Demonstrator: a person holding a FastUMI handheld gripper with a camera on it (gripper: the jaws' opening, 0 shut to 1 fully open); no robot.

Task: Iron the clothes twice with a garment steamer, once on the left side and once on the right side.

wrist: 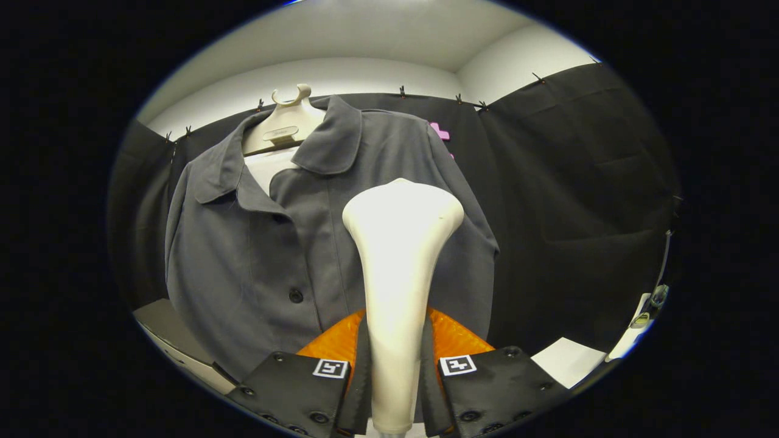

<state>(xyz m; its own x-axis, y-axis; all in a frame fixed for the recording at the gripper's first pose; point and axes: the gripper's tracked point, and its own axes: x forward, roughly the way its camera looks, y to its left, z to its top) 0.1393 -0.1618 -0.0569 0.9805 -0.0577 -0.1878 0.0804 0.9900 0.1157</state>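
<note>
A grey button-up shirt (261, 243) hangs on a cream hanger (285, 125) against the booth's black wall. The white garment steamer (398, 255) stands upright between my fingers, and my gripper (395, 371) is shut on its handle. Its broad head (401, 210) rises in front of the shirt's right half, facing the fabric; whether it touches the cloth I cannot tell. The shirt's lower hem is hidden behind my fingers.
Black cloth (578, 201) covers the wall behind and to the right of the shirt. A white surface (566, 359) lies low on the right, and a pale ledge (170, 334) runs below the shirt's left side.
</note>
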